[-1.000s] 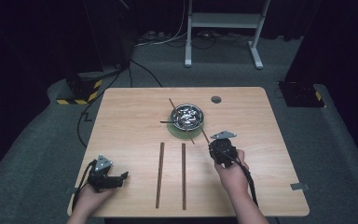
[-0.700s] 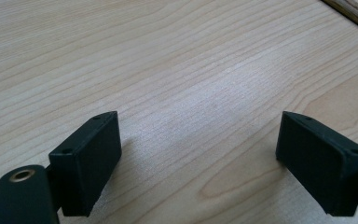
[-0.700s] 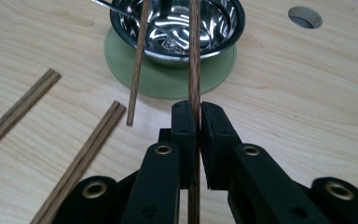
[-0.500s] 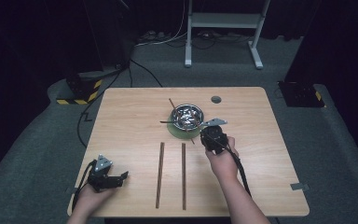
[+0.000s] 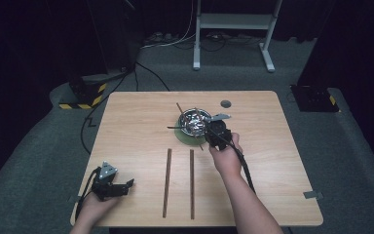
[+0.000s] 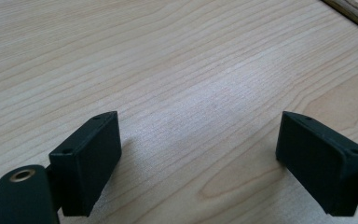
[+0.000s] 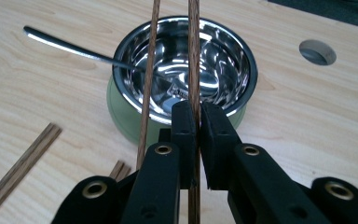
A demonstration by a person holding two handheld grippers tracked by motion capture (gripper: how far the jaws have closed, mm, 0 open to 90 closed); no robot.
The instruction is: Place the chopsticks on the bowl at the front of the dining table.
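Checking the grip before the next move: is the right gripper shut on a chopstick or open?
Shut on one: in the right gripper view the right gripper pinches a chopstick over the steel bowl.

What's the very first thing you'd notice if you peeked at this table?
The shiny metal bowl near the far middle of the table, standing on a green base with a spoon in it. Right in front, the right gripper is shut on a wooden stick that reaches over the bowl. Nearer the person, two long sticks lie side by side, and the left gripper rests open.
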